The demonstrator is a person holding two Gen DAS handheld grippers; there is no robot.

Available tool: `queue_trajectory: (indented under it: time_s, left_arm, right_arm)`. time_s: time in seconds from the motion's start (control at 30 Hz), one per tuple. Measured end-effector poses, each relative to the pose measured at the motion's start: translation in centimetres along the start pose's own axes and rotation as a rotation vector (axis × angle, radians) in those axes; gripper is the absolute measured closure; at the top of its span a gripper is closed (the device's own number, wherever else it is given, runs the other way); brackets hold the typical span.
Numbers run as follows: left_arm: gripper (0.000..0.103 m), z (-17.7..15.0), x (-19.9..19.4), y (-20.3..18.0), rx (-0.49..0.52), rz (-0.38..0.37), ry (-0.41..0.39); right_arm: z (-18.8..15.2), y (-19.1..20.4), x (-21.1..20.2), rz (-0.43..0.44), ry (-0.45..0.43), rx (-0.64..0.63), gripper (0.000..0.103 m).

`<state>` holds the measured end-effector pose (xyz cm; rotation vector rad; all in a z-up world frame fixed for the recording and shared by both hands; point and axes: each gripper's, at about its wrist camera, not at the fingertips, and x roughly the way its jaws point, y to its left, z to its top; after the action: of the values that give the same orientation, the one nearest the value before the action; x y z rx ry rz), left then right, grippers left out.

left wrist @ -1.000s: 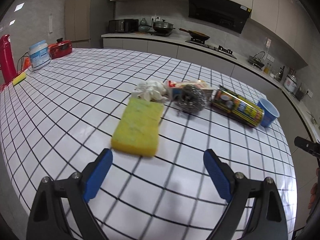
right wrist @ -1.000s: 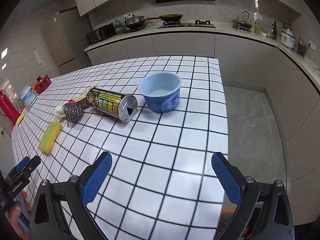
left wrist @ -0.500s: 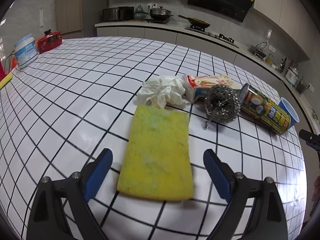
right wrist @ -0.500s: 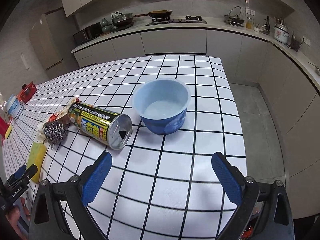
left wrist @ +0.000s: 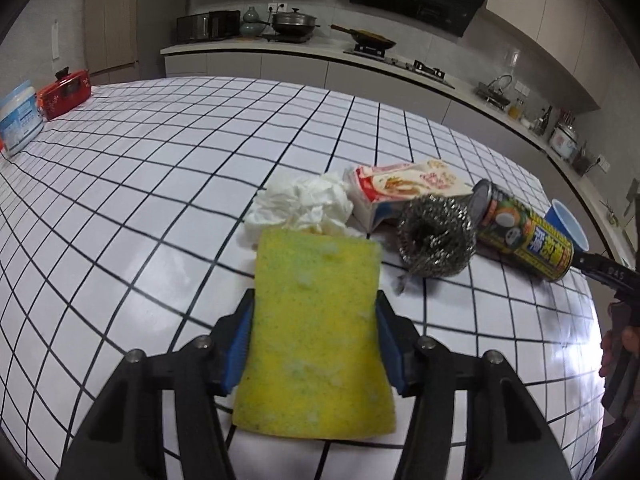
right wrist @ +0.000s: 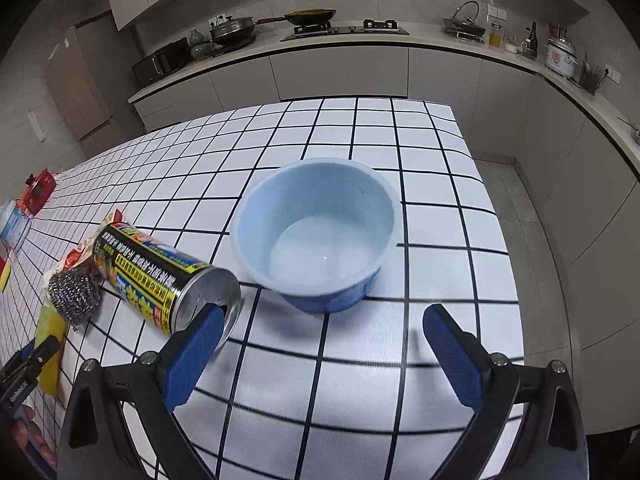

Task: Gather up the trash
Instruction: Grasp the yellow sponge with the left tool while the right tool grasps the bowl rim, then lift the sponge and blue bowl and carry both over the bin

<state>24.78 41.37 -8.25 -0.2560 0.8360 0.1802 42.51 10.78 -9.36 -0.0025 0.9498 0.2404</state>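
Left claw [left wrist: 314, 344]: we see it closing on the flat yellow rectangular sponge [left wrist: 316, 332], long axis running away from us, just before the steel-wool scourer [left wrist: 436, 236].
Right claw [right wrist: 320, 356]: wide, empty; pale blue plastic bowl [right wrist: 320, 232] straight ahead.

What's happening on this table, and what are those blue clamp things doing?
A person holds a clamp-like gripper in each hand and is clearing litter off a tiled table. The left gripper is closing on a yellow sponge, which sits between its blue pads. The right gripper is open, just short of a blue bowl. A can on its side, a steel scrubber, a crumpled tissue and a wrapper lie on the table between them.
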Motion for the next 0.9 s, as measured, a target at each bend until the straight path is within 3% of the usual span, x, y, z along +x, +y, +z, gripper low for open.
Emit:
queue_trajectory:
  time_s: [0.4, 0.47, 0.53, 0.57, 0.9]
  left_arm:
    - [0.047, 0.8, 0.2, -0.5, 0.043, -0.006, -0.003]
    - [0.047, 0.7, 0.2, -0.7, 0.046, -0.006, -0.001]
    - [0.047, 0.5, 0.1, -0.8, 0.051, -0.006, 0.000]
    - [0.047, 0.5, 0.1, -0.9, 0.052, -0.007, 0.001]
    - [0.047, 0.1, -0.4, -1.7, 0.054, -0.021, -0.011]
  right_arm:
    - [1.9, 0.2, 2.4, -0.004, -0.023, 0.001, 0.002]
    - [2.0, 0.3, 2.4, 0.007, -0.029, -0.006, 0.006]
    - [1.9, 0.4, 2.6, 0.012, -0.024, -0.015, 0.023]
    - [1.9, 0.4, 2.7, 0.014, -0.027, -0.017, 0.025]
    - [1.0, 1.0, 0.7, 0.036, -0.062, -0.047, 0.025]
